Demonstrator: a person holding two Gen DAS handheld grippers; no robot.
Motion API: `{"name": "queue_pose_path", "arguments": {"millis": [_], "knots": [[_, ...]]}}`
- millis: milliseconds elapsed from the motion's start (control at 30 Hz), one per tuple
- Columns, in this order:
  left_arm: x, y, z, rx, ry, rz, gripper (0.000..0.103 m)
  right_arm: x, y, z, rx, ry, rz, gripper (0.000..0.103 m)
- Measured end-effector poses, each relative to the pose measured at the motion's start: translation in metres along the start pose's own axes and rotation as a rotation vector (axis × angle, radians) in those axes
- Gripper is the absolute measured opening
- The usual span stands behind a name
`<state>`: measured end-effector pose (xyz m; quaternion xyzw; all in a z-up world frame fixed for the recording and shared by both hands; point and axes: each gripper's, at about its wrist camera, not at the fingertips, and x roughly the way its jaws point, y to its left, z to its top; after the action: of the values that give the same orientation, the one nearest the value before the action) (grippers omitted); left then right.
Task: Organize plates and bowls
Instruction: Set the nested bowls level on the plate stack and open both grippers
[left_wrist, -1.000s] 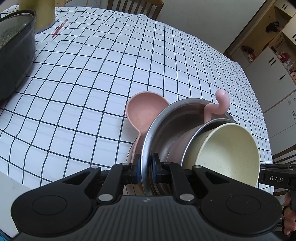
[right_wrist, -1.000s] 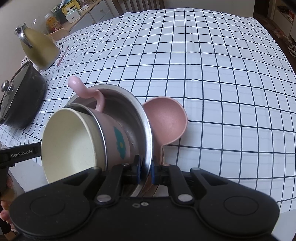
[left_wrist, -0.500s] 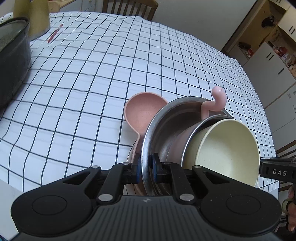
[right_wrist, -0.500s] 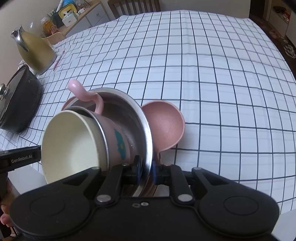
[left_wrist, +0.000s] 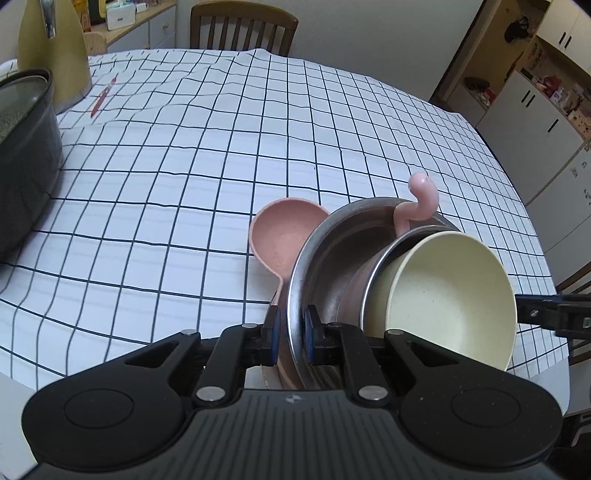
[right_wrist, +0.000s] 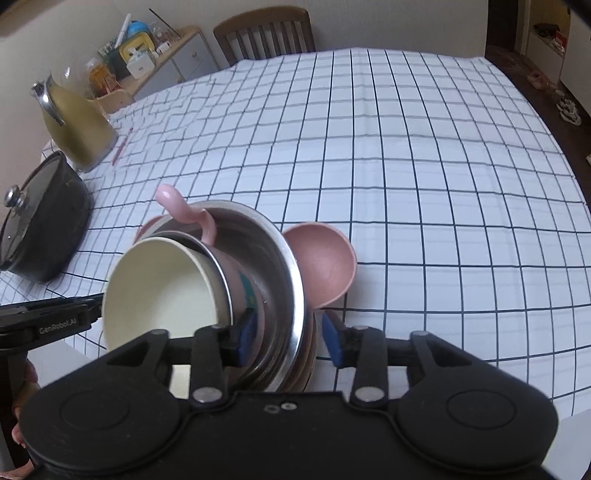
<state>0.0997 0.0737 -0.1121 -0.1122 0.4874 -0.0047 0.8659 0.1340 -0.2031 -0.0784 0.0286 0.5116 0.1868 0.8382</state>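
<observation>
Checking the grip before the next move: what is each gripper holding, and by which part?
The left gripper pinches the steel bowl by its rim. The right gripper stands open astride that rim, holding nothing.

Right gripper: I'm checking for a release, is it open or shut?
Open: the right gripper has its blue pads spread, clear of the steel bowl rim.

A steel bowl (left_wrist: 332, 258) is standing tilted on edge at the near table edge, holding a pink cup (right_wrist: 240, 284) with a curled handle, and a cream bowl (left_wrist: 450, 295) is nesting in that. A pink ear-shaped dish (left_wrist: 280, 236) is lying just behind them.
</observation>
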Motion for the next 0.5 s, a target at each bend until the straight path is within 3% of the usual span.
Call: {"name": "queue_pose_path", "arguments": {"millis": [167,333,500], "knots": [[-0.009,-0.001,-0.005,0.015,-0.011,0.013,0.014,-0.014,0.003,-0.007,-0.024,-0.05,-0.008,0.057],[-0.022,-0.003,-0.012,0.007,-0.053,0.033,0.051,-0.025,0.007,-0.012,-0.046,-0.086,0.001,0.069],[-0.037,-0.01,-0.019,0.013,-0.082,0.059,0.054,-0.038,0.016,-0.018,-0.116,-0.126,0.011,0.078]]}}
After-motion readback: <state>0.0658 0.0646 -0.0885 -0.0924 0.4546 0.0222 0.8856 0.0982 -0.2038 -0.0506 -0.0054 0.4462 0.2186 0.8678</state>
